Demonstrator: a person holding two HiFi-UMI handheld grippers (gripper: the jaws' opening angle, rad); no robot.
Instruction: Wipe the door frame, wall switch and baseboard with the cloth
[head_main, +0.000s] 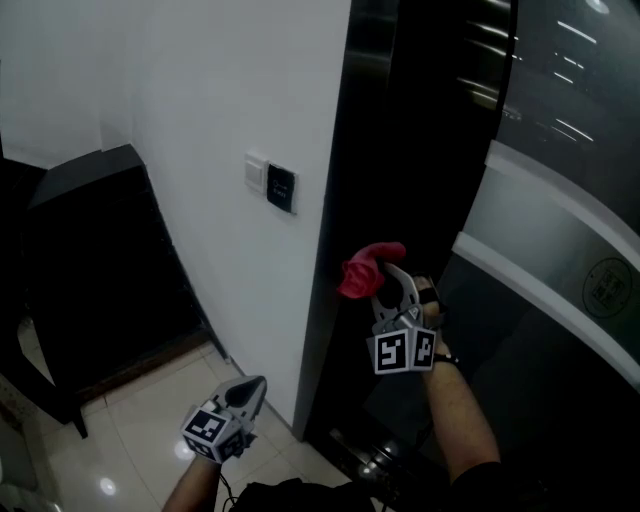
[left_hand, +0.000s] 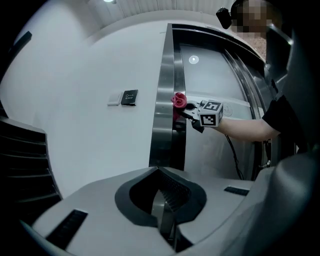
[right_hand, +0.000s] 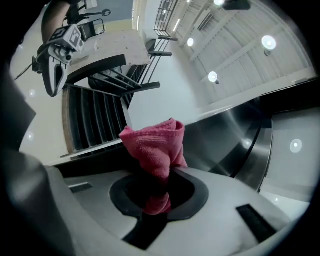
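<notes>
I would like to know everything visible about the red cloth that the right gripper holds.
The pinkish-red woven cloth looks soft, with a fine looped texture, and is bunched into a crumpled wad. The shut claw of the right gripper pinches its lower part, and the folded top stands out beyond the tips. It is held at the edge of the glossy dark metal door frame, which it seems to touch.

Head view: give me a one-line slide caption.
Right gripper holds a red cloth at the dark door frame; left gripper hangs shut, low beside the white wall.
</notes>
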